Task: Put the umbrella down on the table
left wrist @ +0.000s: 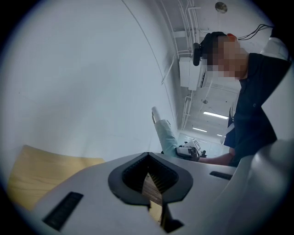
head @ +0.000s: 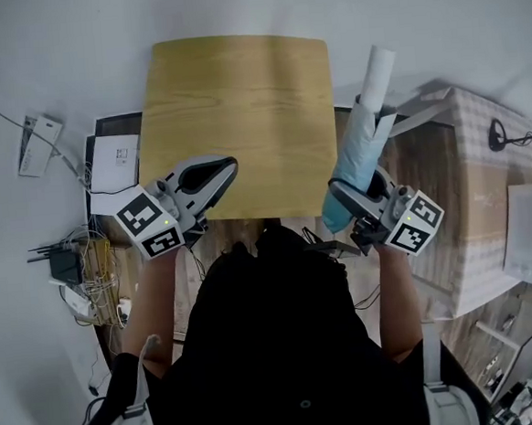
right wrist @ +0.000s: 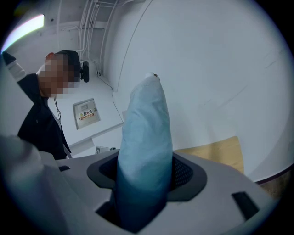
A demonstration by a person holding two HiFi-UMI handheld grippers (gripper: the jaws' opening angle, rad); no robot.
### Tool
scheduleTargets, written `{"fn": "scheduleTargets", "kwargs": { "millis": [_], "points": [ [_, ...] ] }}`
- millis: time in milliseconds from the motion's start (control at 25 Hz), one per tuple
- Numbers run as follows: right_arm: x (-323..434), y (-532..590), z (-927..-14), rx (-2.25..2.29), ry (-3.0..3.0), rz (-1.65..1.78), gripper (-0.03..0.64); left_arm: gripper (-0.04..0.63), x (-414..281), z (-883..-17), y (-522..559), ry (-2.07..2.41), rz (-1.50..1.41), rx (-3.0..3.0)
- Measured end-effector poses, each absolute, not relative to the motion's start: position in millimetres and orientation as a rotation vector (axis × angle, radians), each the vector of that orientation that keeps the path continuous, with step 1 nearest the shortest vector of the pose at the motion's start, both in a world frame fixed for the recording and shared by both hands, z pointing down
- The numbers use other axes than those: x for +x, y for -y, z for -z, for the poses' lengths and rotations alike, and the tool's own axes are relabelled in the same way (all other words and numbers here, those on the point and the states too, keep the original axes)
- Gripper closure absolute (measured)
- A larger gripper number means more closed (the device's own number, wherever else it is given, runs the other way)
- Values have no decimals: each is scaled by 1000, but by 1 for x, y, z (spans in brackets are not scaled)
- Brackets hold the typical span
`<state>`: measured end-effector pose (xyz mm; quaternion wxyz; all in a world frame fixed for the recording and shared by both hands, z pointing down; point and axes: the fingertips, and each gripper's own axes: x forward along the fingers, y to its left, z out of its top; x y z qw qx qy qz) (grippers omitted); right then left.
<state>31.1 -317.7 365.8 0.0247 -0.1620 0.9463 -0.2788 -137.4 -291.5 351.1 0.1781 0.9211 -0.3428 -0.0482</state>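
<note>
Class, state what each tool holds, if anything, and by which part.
Right tool: the umbrella, gripped round its folded fabric near one end. Left tool: nothing.

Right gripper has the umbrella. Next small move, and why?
Probably swing the right gripper left over the table, tipping the umbrella toward flat. It is clamped steeply upright past the table's right edge, so releasing now would likely miss the top.
</note>
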Motion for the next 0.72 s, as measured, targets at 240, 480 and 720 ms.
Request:
{"fn": "scheduleTargets", "kwargs": {
  "millis": [240,480,720],
  "points": [
    [43,352,-365,-419,-2909,869,334,583,-128,-345,313,1056,114,2570],
    [51,372,-381,-386,-2896,891,334,583,-127,-354,317,1115,48,2525],
    [42,393,-393,-442,-2864,969,334,583,-142,-367,332,1101,49,2483]
  ]
}}
